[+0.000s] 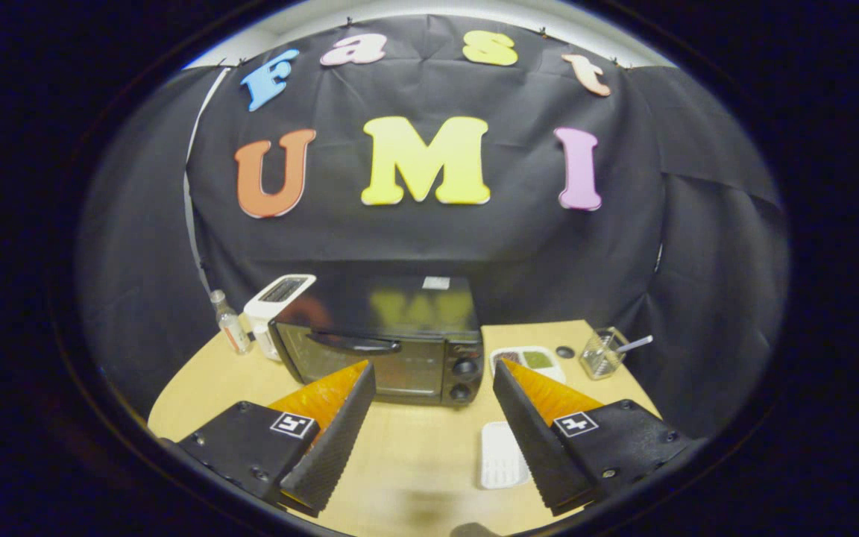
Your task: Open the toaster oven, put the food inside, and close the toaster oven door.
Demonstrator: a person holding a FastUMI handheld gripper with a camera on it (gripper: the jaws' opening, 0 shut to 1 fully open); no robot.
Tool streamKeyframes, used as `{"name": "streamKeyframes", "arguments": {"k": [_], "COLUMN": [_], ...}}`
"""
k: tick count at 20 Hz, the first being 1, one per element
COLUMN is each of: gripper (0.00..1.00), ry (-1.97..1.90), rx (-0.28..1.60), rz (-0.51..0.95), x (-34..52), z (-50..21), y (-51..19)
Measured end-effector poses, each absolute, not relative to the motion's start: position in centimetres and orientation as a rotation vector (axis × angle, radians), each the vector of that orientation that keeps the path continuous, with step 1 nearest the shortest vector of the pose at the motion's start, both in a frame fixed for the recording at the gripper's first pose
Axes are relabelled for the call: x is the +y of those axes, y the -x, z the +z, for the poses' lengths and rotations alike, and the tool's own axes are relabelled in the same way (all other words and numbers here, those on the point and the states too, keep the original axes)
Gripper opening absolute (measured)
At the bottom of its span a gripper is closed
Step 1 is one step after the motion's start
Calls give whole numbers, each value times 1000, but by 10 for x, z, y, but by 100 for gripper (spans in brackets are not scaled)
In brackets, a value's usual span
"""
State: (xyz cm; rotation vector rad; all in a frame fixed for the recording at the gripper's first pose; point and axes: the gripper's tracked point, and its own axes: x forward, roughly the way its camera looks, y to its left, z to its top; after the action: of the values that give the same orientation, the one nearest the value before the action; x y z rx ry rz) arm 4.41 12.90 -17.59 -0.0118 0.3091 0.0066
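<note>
Black-cloth booth wall behind, light wood bench (414,447) in front. Toaster oven (388,339) at back of bench, just beyond the fingertips, door shut, dark glass front, horizontal handle (355,343) across upper part of door, two knobs (464,379) stacked at its right side. White pop-up toaster (274,306) touching or just beside the oven's left rear corner; small clear bottle (230,323) left of that. Right of oven: white tray with food (528,360), green portion visible, other portion too small to tell. Small dark round object (565,351) just beyond the tray. Clear glass container (602,353) further right with a utensil handle sticking out to the right. White ribbed rectangular plate (502,455) lying flat on bench near the right finger, partly hidden by it.

Hand-held gripper (433,377) spread wide, nothing between fingers, no contact with anything. Left fingertip overlaps lower left of oven door in view, right fingertip sits off the oven's lower right corner; cannot tell the actual gap to the oven. Square marker on each finger body.
</note>
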Motion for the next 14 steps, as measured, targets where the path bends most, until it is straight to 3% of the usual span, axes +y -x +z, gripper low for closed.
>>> {"name": "streamKeyframes", "arguments": {"k": [7, 14], "gripper": [100, 100], "ry": [32, 10], "rx": [75, -3], "rz": [-73, -37], "x": [46, -2], "z": [-45, -9], "y": [20, 60]}}
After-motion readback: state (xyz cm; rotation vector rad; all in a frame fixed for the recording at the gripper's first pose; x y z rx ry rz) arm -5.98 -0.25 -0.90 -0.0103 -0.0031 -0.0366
